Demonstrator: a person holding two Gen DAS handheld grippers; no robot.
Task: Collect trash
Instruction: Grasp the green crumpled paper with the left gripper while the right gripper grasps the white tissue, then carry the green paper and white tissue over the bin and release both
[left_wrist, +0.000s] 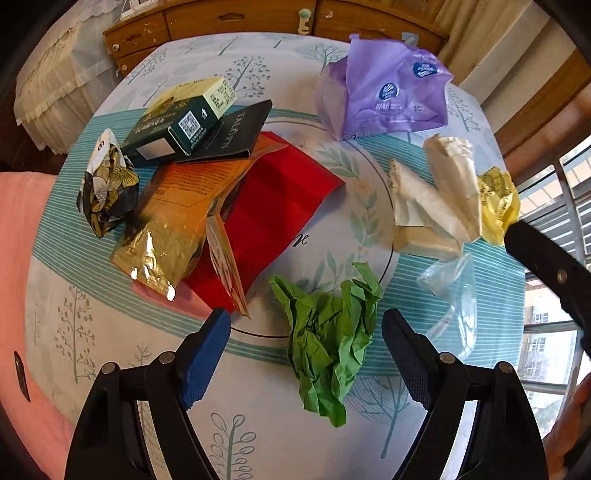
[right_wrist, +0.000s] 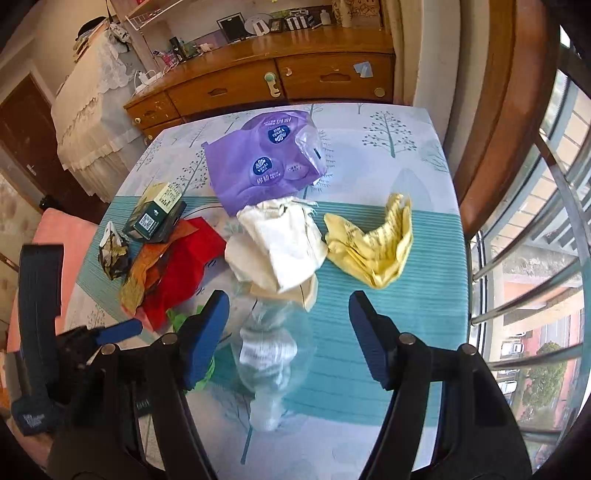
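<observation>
**Both claws spread above the litter on the patterned counter**

The left claw (left_wrist: 306, 328) hangs over the counter (left_wrist: 110, 332) with its jaws spread wide and nothing pinched. The crumpled green paper (left_wrist: 328, 339) lies directly between and just beyond its fingertips, apart from both pads. Ahead and to the left of this claw, a red sheet (left_wrist: 280, 206) lies flat, with a gold foil pouch (left_wrist: 166, 236) overlapping its left side. Farther left sits a crumpled black-and-gold wrapper (left_wrist: 107, 188), and beyond the pouch a dark green box (left_wrist: 173, 122) rests on a dark flat card (left_wrist: 236, 129). Far ahead and to the right stands a purple plastic wrapper (left_wrist: 388, 92). To the right of the claw lie a wad of white paper (left_wrist: 436, 195), a crumpled yellow paper (left_wrist: 498, 203) and a clear plastic bag (left_wrist: 454, 291).

The right claw (right_wrist: 288, 306) is likewise spread, pinching nothing. The clear plastic bag (right_wrist: 273, 347) lies between its fingers, nearer the left one; whether it touches that pad I cannot tell. Just ahead is the white paper (right_wrist: 280, 240), ahead and to the right the yellow paper (right_wrist: 376, 243), and farther ahead the purple wrapper (right_wrist: 258, 162). The left claw (right_wrist: 122, 328) shows at this claw's left, beside the red sheet (right_wrist: 177, 269).
</observation>
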